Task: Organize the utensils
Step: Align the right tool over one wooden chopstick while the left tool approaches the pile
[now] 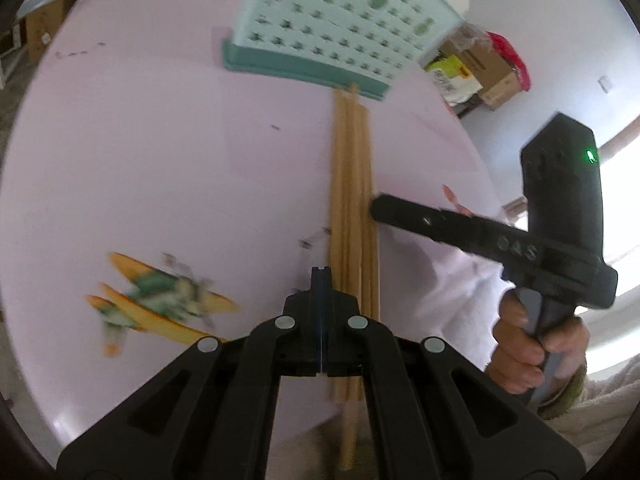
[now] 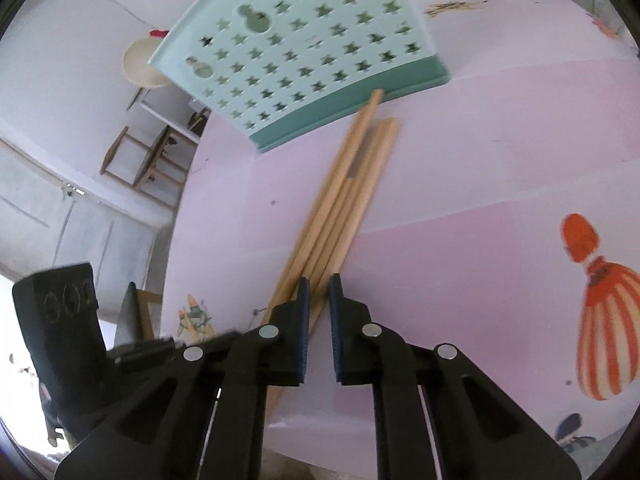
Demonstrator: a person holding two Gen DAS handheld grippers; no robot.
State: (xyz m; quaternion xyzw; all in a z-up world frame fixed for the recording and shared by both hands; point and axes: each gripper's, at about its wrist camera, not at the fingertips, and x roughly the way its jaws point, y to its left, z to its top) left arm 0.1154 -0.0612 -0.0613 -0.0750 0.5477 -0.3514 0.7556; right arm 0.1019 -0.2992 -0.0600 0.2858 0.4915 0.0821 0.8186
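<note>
On pink table [image 1: 160, 140]: bundle of wooden chopsticks [image 1: 354, 208] lying flat, far tips touching base of teal perforated holder [image 1: 336, 28]. Left wrist view only: right gripper [image 1: 374, 208] side-on, fingertip against bundle's right edge, hand [image 1: 532, 344] on its handle; airplane print [image 1: 160, 300] on cloth. Right wrist view only: jaws narrow but apart, near ends of chopsticks running between blue pads [image 2: 304, 320]; contact unclear. Left gripper [image 1: 321, 276] fully closed, empty, just left of bundle.
</note>
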